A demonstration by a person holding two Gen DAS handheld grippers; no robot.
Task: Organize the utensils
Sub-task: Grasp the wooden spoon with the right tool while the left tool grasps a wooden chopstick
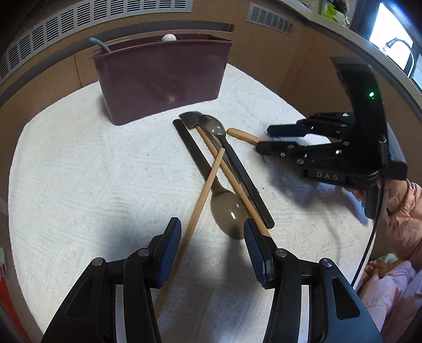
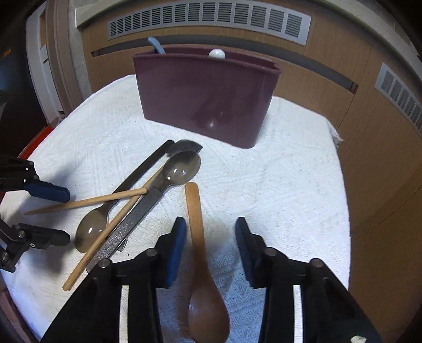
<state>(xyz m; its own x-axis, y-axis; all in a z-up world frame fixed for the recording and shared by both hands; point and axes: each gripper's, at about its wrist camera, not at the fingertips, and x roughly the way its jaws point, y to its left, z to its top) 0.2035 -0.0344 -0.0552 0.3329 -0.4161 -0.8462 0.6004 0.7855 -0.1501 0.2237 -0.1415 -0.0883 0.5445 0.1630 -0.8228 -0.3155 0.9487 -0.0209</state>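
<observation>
A maroon utensil holder [image 1: 161, 79] [image 2: 208, 97] stands at the back of the white towel, with a blue handle [image 1: 99, 44] and a white knob [image 2: 216, 53] sticking out. A pile lies mid-towel: two wooden chopsticks [image 1: 203, 195] [image 2: 105, 199], two translucent grey spoons [image 1: 228, 213] [image 2: 182, 168] and dark flat utensils [image 1: 195, 150] [image 2: 137, 208]. My left gripper [image 1: 212, 232] is open low over the pile's near end, straddling one chopstick. My right gripper [image 2: 211, 232] [image 1: 263, 138] is open around the handle of a wooden spoon [image 2: 203, 263] [image 1: 241, 134] lying on the towel.
The white towel [image 1: 92, 171] [image 2: 277, 184] covers the table. Wooden panels with vent grilles [image 2: 208, 19] stand behind. A red edge [image 2: 34, 142] shows at the towel's left. A pink sleeve [image 1: 403, 211] is at the right.
</observation>
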